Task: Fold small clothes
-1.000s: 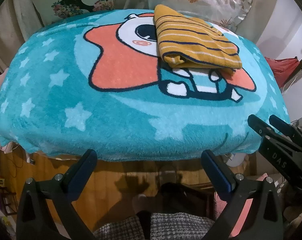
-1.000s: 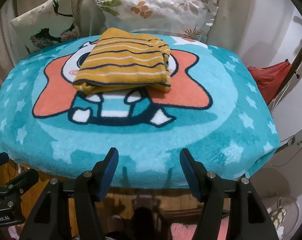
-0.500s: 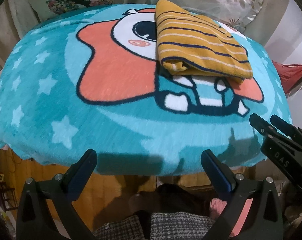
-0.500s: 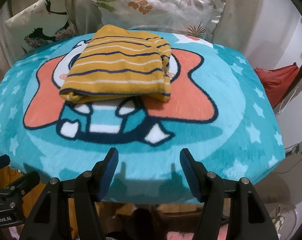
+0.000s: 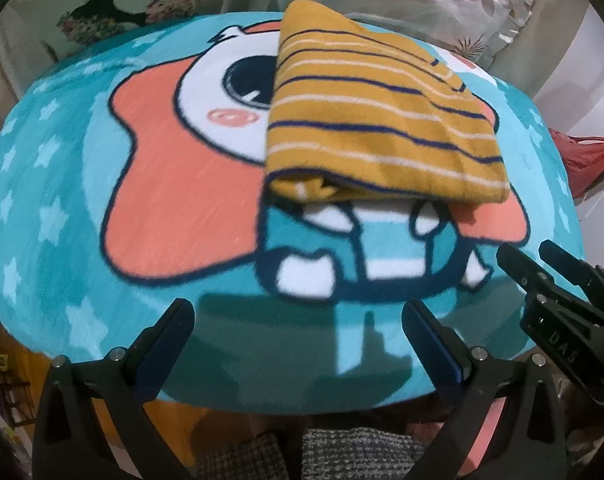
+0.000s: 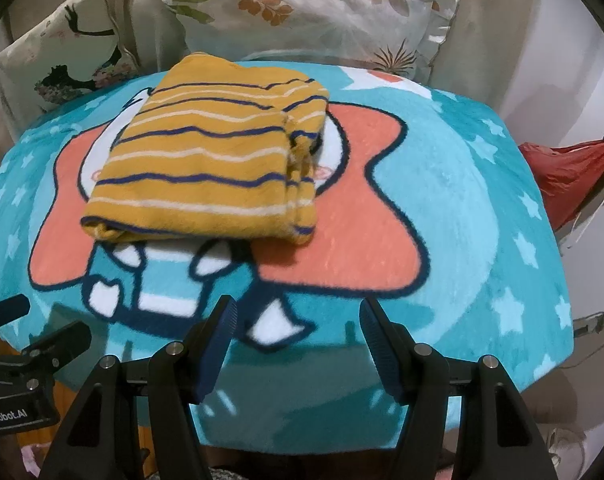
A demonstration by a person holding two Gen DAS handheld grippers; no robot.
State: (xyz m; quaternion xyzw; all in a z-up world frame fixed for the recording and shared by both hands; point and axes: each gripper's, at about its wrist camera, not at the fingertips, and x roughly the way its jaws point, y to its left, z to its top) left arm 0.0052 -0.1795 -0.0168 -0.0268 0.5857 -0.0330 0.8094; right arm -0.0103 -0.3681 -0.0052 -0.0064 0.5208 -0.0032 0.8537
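Observation:
A folded mustard-yellow garment with navy and white stripes [image 5: 374, 120] lies on the teal cartoon blanket [image 5: 61, 184], toward its far middle; it also shows in the right wrist view [image 6: 209, 168]. My left gripper [image 5: 297, 320] is open and empty over the blanket's near edge, short of the garment. My right gripper [image 6: 295, 316] is open and empty, also over the near part of the blanket [image 6: 482, 208], just right of the garment's near edge. Each gripper shows at the side of the other's view: the right one [image 5: 558, 276], the left one [image 6: 33, 328].
Two patterned pillows [image 6: 310, 12] [image 6: 61, 56] lean against the curtain behind the blanket. A red cloth [image 6: 574, 176] hangs at the right beside a white wall. Wooden floor [image 5: 17, 380] lies below the blanket's near edge.
Both grippers have moved forward over the blanket's near edge toward the folded garment, which now looks larger and closer. Both stay open. The garment has not moved.

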